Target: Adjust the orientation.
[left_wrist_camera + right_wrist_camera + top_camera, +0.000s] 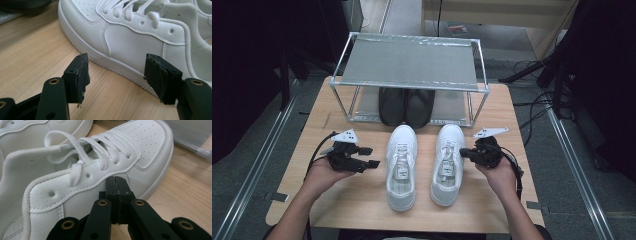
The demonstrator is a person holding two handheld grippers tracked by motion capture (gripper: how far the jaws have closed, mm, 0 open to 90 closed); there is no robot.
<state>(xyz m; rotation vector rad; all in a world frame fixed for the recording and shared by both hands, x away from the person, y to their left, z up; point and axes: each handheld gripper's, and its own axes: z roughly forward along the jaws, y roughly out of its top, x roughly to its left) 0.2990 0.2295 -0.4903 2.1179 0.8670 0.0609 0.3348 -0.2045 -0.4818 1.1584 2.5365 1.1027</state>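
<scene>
Left gripper (pixel 368 157): jaws wide, beside left sneaker (pixel 401 165). Right gripper (pixel 463 153): jaws closed, empty, touching right sneaker (pixel 447 162).

Bare table (pixel 357 200) flanks both white sneakers (pixel 402 165); rack (pixel 412 85) blocks behind

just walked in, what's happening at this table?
A person holds a gripper in each hand beside a pair of white sneakers on the wooden table. The left gripper, jaws open, sits just beside the left sneaker, not touching it. The right gripper, jaws shut with nothing between them, points at the side of the right sneaker. A pair of dark shoes already sits on the lower shelf of the metal rack behind.
</scene>
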